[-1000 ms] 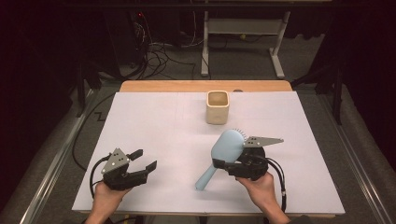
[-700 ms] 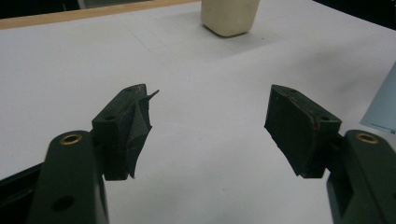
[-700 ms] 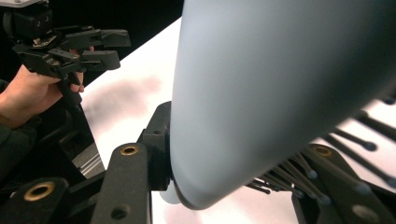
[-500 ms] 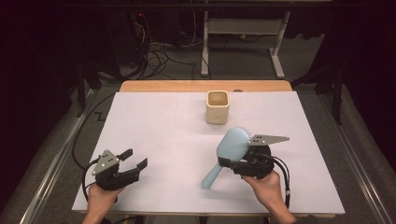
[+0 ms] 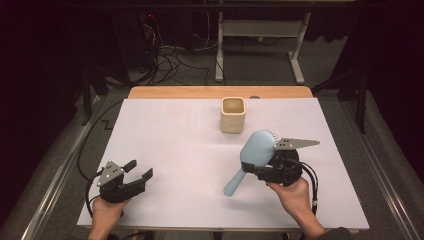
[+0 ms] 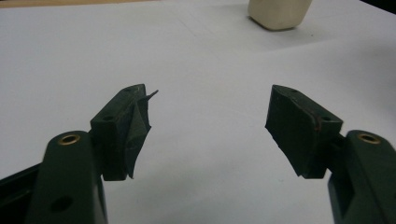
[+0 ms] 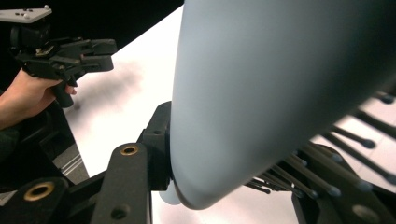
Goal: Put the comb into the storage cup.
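Observation:
A light-blue hairbrush (image 5: 257,148) is held over the right part of the white table (image 5: 175,130), handle pointing near-left. My right gripper (image 5: 253,168) is shut on it at the base of the brush head. In the right gripper view the brush's smooth back (image 7: 280,93) is clamped between the two jaws, and its bristles (image 7: 336,154) point toward the right jaw. My left gripper (image 5: 140,170) hovers open at the near left, with nothing between its fingers (image 6: 126,126). A cream square cup (image 5: 233,115) stands upright at the back centre, apart from both grippers.
A wooden edge (image 5: 220,92) runs along the table's far side. Cables (image 5: 170,60) and a desk frame (image 5: 260,45) lie on the floor beyond it. The cup (image 6: 279,11) stands far ahead of the left gripper. The right gripper view shows the left gripper (image 7: 70,49) in a hand.
My right gripper has carried the brush a little to the right and farther from the person. The left gripper has drifted slightly left and stays open.

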